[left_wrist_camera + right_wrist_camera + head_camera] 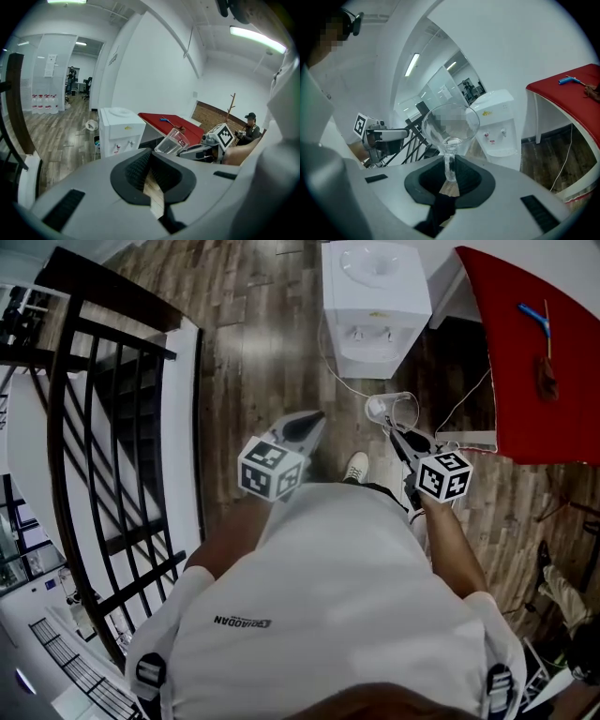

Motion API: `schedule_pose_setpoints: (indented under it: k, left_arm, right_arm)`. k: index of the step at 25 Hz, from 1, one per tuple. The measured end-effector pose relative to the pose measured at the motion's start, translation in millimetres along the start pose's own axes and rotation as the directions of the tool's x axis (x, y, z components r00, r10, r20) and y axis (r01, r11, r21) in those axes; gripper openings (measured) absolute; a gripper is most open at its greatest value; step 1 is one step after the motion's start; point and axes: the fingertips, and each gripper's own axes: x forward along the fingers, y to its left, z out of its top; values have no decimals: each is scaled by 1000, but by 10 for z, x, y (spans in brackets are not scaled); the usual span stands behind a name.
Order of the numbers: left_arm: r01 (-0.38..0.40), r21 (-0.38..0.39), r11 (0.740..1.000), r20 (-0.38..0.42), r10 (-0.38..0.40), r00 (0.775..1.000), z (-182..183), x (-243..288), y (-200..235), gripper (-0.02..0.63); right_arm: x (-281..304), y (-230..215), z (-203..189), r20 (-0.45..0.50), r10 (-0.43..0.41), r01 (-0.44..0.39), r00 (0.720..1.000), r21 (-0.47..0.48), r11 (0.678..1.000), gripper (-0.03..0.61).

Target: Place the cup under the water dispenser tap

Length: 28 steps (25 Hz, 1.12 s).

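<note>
A clear plastic cup (392,409) lies tilted in my right gripper (396,427), whose jaws are shut on its side wall. In the right gripper view the cup (450,124) rises from between the jaws (450,171) with its mouth facing away. The white water dispenser (375,306) stands on the wooden floor ahead of the cup and apart from it; its two taps (494,135) sit over a small drip tray. My left gripper (317,420) is held left of the cup, shut and empty (151,154). The left gripper view shows the cup (171,141) to the dispenser's (121,131) right.
A red-topped table (534,362) stands right of the dispenser with a blue tool (536,317) on it. A black stair railing (103,474) runs along the left. A white cable (328,362) trails on the floor by the dispenser. A seated person (251,129) is far right.
</note>
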Motion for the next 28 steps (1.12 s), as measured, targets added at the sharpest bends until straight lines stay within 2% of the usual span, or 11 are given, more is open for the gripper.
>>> schedule_pose_setpoints:
  k: [8, 16, 22, 28]
  left_arm:
    - [48, -9, 999, -31, -48, 998, -45, 247, 185, -3]
    - [91, -12, 996, -87, -91, 992, -17, 662, 568, -3]
    - [132, -8, 991, -117, -132, 984, 10, 907, 864, -3]
    - [167, -17, 986, -198, -167, 966, -288, 1076, 1235, -3]
  right_arm:
    - [312, -315, -185, -70, -79, 79, 994, -4, 997, 51]
    - [1055, -640, -309, -180, -140, 136, 974, -33, 990, 51]
    - [1726, -1036, -431, -259, -215, 207, 942, -58, 977, 51]
    - [2279, -1454, -672, -323, -327, 303, 888, -122, 945, 51]
